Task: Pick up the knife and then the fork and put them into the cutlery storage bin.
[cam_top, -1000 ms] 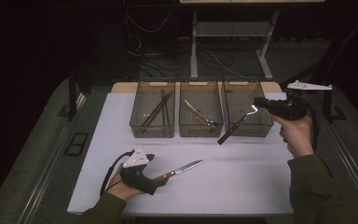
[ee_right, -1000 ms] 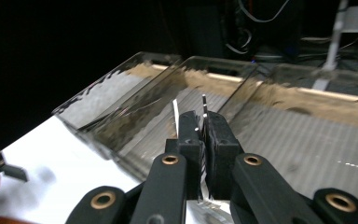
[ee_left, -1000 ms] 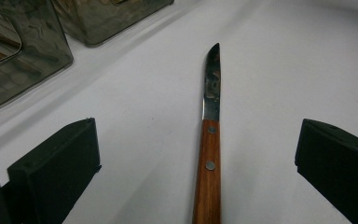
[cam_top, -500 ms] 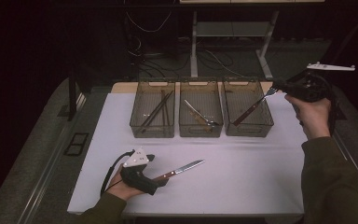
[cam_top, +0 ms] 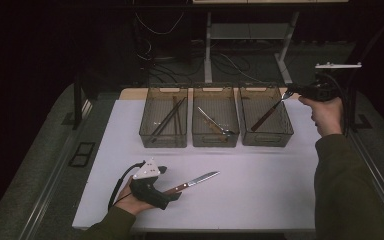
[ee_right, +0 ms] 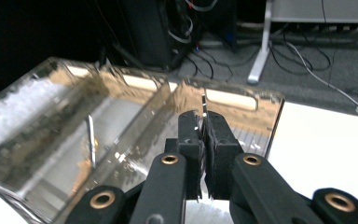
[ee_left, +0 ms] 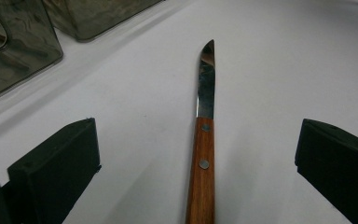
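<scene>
White tabletop point(cam_top: 260, 200), dark workshop behind w/ cables on the floor: we sort cutlery into three clear bins at the far edge. Our right gripper point(cam_top: 300, 91) is pinched shut on a spoon point(cam_top: 272, 109), bowl end between the pads, wooden handle slanting down into the right bin point(cam_top: 265, 138); in the right gripper view the jaws sit pressed together w/ only a thin metal edge point(ee_right: 203, 106) poking out above them. Our left gripper point(cam_top: 172, 192) rests on the table, jaws spread wide, gripping nothing; the knife point(ee_left: 204, 140) lies flat between them, touching neither pad, blade pointing away toward the bins.

Handling, as we judge it: knife is light, stiff, not fragile; steel blade is slick and sharp, so best hold is across the riveted wood handle point(ee_left: 202, 177), approx. mid-length. It lies flat on a hard top, so the pads must come down close to the surface to catch it. Spoon is equally light & rigid, but a narrow pinch at the bowl could let it swivel.
</scene>
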The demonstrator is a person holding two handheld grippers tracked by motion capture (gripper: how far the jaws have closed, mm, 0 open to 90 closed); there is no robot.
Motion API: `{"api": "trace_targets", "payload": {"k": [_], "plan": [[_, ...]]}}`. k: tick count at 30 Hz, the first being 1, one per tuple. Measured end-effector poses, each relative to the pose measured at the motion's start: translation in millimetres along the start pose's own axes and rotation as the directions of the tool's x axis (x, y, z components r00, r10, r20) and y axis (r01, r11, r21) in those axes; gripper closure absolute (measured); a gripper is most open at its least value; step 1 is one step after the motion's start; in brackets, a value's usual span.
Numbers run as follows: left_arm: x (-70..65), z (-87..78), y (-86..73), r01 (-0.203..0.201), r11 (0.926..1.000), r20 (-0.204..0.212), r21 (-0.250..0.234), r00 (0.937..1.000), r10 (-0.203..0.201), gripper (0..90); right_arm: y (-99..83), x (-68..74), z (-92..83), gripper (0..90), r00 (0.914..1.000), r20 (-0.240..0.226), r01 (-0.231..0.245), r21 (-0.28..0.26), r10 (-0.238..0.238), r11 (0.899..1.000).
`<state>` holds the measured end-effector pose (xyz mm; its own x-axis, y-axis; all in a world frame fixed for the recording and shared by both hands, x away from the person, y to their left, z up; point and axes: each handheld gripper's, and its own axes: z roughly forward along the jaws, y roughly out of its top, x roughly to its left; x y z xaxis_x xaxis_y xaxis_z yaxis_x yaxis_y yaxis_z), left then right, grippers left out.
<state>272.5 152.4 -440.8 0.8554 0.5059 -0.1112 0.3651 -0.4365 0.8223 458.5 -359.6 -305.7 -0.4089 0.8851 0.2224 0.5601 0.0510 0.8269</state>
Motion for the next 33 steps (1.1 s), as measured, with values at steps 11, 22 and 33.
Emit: {"api": "trace_targets", "payload": {"k": [11,22,33], "plan": [[-1.9,1.1,0.2,0.009,0.9999,0.005,-0.012,0.9999,-0.009,0.0,-9.7,2.5,33.1,86.3,0.9996,-0.027,-0.006,0.109,0.009,0.994],[-2.5,1.7,0.8,0.006,0.9998,0.009,-0.017,0.9999,-0.006,0.0,-22.1,-7.8,55.1,85.5,0.9958,-0.079,-0.035,0.139,0.046,0.990],[-3.1,2.0,1.4,0.000,0.9998,0.020,-0.021,0.9998,0.001,0.0,-36.0,-17.1,75.4,72.0,0.9987,0.049,-0.024,0.164,0.016,0.986]]}}
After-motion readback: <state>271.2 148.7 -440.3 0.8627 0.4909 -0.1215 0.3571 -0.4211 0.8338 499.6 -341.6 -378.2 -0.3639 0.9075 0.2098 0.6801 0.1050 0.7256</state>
